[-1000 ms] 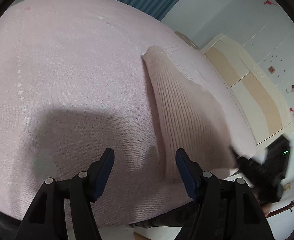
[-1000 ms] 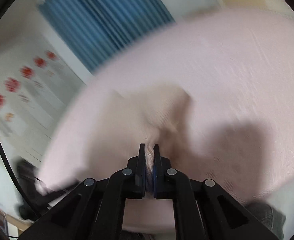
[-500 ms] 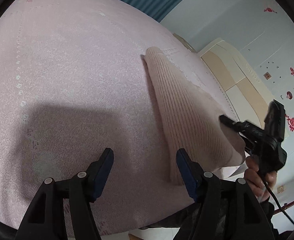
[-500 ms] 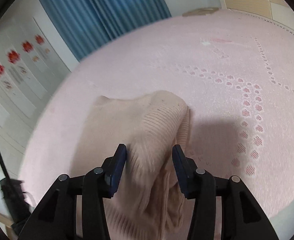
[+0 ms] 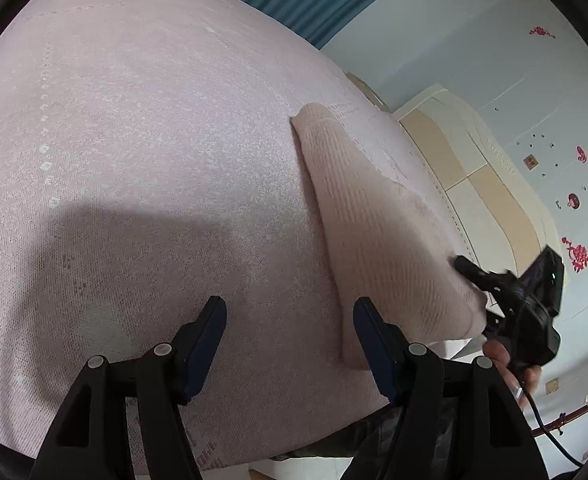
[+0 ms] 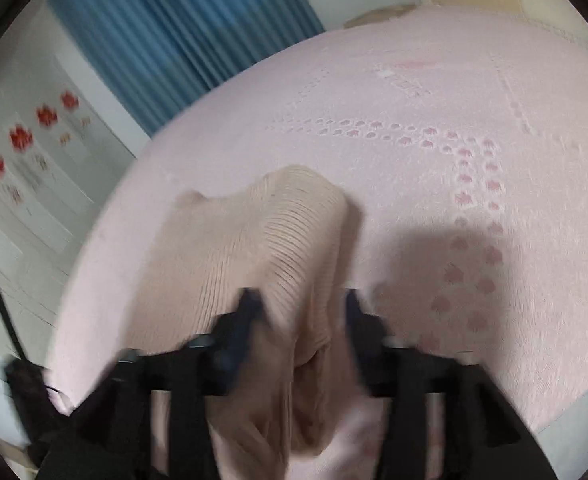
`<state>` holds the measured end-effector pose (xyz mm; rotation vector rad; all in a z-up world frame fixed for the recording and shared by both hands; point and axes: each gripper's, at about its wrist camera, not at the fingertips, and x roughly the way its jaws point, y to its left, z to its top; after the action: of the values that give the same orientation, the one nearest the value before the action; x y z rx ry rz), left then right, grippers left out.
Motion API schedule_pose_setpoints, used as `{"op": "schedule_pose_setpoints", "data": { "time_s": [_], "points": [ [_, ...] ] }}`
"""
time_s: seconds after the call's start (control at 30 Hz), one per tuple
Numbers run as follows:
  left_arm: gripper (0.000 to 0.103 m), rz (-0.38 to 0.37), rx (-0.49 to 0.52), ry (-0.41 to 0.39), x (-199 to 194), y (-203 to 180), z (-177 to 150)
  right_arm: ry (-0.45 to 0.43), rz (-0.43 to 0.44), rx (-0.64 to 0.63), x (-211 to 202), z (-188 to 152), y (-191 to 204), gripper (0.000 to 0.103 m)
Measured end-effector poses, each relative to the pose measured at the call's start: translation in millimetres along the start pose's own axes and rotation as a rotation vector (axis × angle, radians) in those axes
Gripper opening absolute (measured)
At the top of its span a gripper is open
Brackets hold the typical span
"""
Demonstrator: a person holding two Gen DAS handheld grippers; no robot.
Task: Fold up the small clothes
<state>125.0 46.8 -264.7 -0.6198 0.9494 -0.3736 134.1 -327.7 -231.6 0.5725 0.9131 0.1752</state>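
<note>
With the right gripper (image 6: 297, 312) just opened and its fingers straddling but no longer pinching the ribbed sweater (image 5: 373, 236) on the bed (image 5: 134, 160), the fold looks just released (left gripper (image 5: 290, 336) spread, empty), long axis running away toward the headboard (image 5: 473, 184); next needs a fresh edge grasp.

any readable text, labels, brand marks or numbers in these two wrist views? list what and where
None readable.
Red decals on the wall: ornamental shapes, possibly characters, too small to read.
Red flower stickers on the wall panels: blurred, no legible text.
Ribbed pink garment, pink bedspread, both grippers: no label or print visible.
</note>
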Motion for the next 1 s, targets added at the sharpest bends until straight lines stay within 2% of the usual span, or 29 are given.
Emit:
{"op": "schedule_pose_setpoints", "data": {
  "time_s": [0.07, 0.2, 0.3, 0.37, 0.53, 0.6, 0.67, 0.77, 0.9, 1.0],
  "points": [
    [0.064, -0.007, -0.008, 0.002, 0, 1, 1, 0.046, 0.044, 0.014, 0, -6, -4, 0.063],
    [0.064, -0.018, -0.008, 0.0, -1, -1, 0, 0.13, 0.013, -0.073, 27, -12, 10, 0.065],
    [0.064, -0.009, 0.001, -0.001, -4, -3, 1, 0.188, 0.006, -0.063, 51, -12, 5, 0.077],
    [0.064, 0.004, 0.016, -0.012, -9, -6, 4, 0.166, 0.013, -0.082, 53, -8, 6, 0.078],
    [0.064, 0.008, 0.022, -0.082, -35, -8, 17, 0.2, 0.033, -0.114, 70, 2, 7, 0.081],
    [0.064, 0.003, 0.007, -0.112, -46, -5, 23, 0.219, 0.073, -0.085, 77, 10, -2, 0.077],
    [0.064, 0.009, -0.003, -0.132, -53, -3, 27, 0.261, 0.159, -0.006, 84, 15, -12, 0.057],
    [0.064, 0.021, -0.029, -0.156, -61, 1, 35, 0.274, 0.222, 0.07, 89, 20, -24, 0.044],
    [0.064, 0.046, -0.028, -0.169, -65, 0, 46, 0.189, 0.237, 0.071, 63, 28, -12, 0.037],
    [0.064, 0.116, 0.003, -0.187, -71, -3, 63, 0.133, 0.236, 0.095, 43, 38, -3, 0.034]
  ]
}}
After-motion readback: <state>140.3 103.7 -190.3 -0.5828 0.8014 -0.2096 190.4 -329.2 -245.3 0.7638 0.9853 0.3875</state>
